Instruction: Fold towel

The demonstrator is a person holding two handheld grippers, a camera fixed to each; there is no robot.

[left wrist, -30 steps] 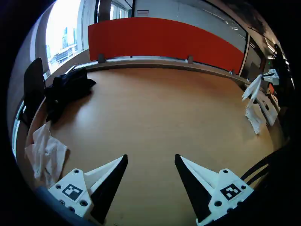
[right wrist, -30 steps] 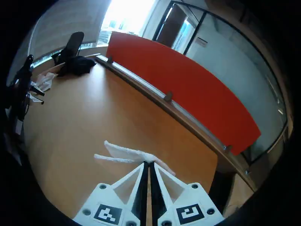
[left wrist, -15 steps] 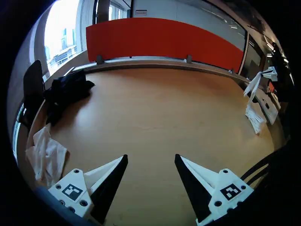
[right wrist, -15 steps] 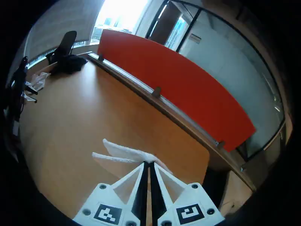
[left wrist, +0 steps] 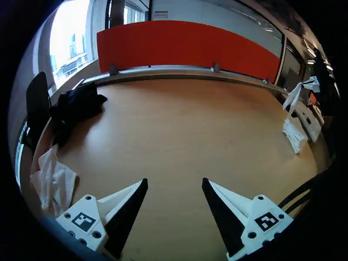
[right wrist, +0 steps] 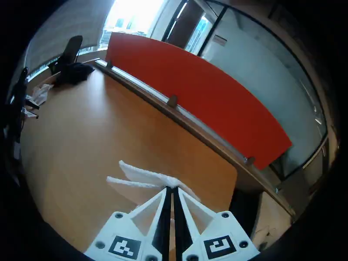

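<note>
Towel [right wrist: 145,177] near end hidden behind right gripper [right wrist: 172,191]; white cloth [left wrist: 52,179] lower edge hidden behind left gripper [left wrist: 174,182].

Office indicated: long wooden worktop [left wrist: 182,126] backed by red divider screen [left wrist: 187,43], glass partition walls [right wrist: 261,74], office chair [left wrist: 37,98], city towers seen through window [left wrist: 71,43].

Towel stack [left wrist: 295,135] seemingly at right of table [left wrist: 187,130].

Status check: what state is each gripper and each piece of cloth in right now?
left gripper: open, empty.
right gripper: shut on the towel.
towel: bunched, pinched at one end, not yet folded.
white cloth: crumpled, lying loose.
black garment: heaped, unfolded.
</note>
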